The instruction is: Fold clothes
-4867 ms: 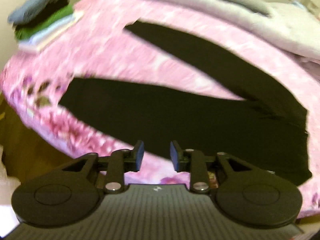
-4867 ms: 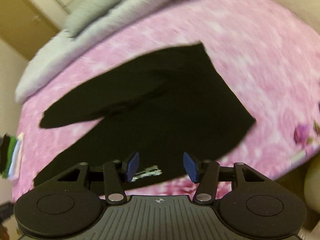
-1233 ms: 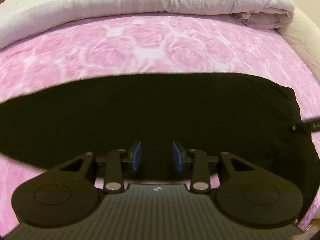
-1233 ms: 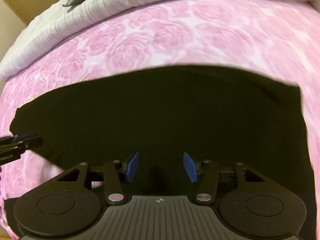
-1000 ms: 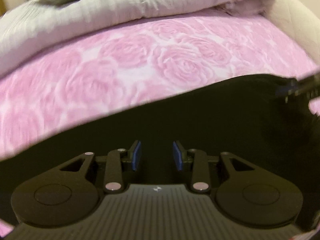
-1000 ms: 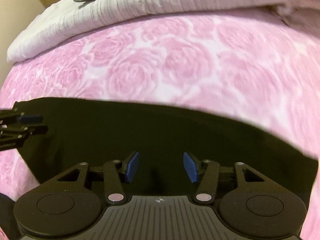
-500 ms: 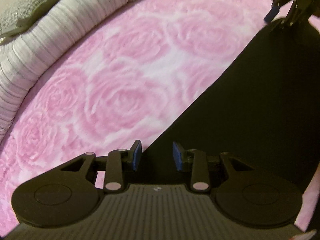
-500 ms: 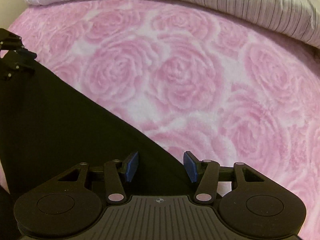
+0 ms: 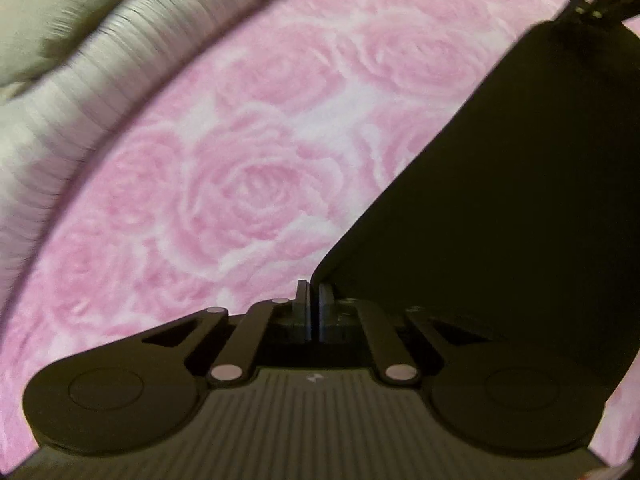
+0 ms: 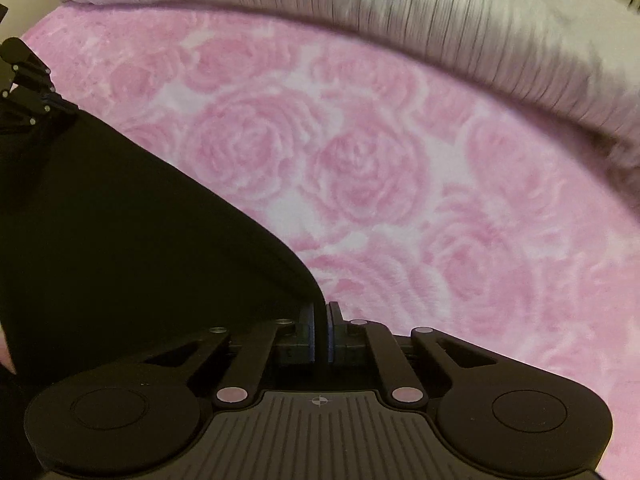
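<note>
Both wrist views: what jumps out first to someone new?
The black garment stretched taut between the two claws: the left claw is shut on one corner, the right claw on the other. Behind it, the pink rose-print bedspread fills both views, with a pale ribbed duvet bunched along its far edge.

- Your black garment (image 9: 500, 208) is plain, dark cloth, stretched flat and smooth above the pink rose bedspread (image 9: 248, 184).
- Its two corners are pinched, one at each end.
- Its straight edge runs taut over the bedspread, well short of the grey quilt (image 10: 440, 20).
</note>
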Demonstrator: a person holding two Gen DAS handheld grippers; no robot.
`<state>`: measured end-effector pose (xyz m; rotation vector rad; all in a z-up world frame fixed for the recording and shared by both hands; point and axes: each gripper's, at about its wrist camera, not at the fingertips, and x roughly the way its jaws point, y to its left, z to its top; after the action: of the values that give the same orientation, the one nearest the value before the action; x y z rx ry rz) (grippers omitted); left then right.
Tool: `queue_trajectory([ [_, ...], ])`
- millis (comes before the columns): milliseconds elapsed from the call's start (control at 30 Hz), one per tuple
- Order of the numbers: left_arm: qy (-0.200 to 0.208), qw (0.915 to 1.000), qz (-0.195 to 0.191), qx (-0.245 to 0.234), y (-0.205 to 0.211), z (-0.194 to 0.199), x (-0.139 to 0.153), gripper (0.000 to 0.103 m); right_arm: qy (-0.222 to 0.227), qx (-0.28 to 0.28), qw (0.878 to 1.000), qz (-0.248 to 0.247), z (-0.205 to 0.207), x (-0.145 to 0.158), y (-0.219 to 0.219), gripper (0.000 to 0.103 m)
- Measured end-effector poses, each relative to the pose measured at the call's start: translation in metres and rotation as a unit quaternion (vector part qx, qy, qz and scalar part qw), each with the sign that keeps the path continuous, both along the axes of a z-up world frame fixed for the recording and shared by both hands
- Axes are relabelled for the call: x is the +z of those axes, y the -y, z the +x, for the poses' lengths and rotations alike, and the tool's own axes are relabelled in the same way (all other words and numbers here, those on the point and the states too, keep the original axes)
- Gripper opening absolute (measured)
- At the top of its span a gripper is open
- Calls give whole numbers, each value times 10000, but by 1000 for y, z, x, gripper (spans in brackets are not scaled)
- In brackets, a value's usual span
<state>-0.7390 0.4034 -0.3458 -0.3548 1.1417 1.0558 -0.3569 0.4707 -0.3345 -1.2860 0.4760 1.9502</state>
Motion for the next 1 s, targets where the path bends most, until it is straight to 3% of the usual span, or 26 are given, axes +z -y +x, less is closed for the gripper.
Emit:
queue_trajectory([
  [133,491,9939,754,643,65,-3,58,3,3,-73,9974,715,3,46,59,4],
  [200,857,9883,822,956,107,-6,86,3,4,-110,9942,1072,4,69,89,5],
  [300,1331,9790,499,1462,182,-7,108,3,-66,-351,9930,1129,11,95,159,5],
  [400,1770,9614,-110,2104,245,-6,100,4,118,-618,9957,676,15,89,219,5],
  [433,1902,9513,-475,2377,263,-4,90,3,256,-739,9959,455,16,81,237,5],
  [533,2121,9270,-1111,2887,298,3,67,3,1224,-1293,9827,-505,19,42,277,5],
  [600,2284,9188,-1257,2965,308,8,62,4,1167,-1698,9751,-826,29,33,294,5],
  [667,2464,9108,-1238,3074,313,9,62,7,456,-2527,9610,-1029,47,37,301,6],
  [700,2591,9032,-1199,3204,312,7,62,15,-33,-3021,9456,-1204,60,39,301,7],
  [733,2763,8899,-1157,3441,310,2,61,25,-698,-3602,9196,-1403,76,39,302,22],
  [767,2914,8755,-1090,3698,310,-3,59,27,-1359,-4154,8852,-1591,93,39,303,34],
  [800,3055,8603,-1017,3952,311,-7,57,27,-1808,-4533,8573,-1639,105,38,305,59],
  [833,3193,8442,-942,4201,311,-12,55,27,-2191,-4810,8334,-1617,114,37,307,66],
  [867,3328,8271,-866,4446,311,-16,52,27,-2567,-5071,8073,-1590,123,36,309,66],
  [933,3549,7919,-725,4915,311,-25,46,27,-3018,-5325,7756,-1545,136,32,309,66],
  [1000,3652,7674,-607,5234,310,-31,40,27,-3342,-5638,7412,-1451,150,25,309,66],
])
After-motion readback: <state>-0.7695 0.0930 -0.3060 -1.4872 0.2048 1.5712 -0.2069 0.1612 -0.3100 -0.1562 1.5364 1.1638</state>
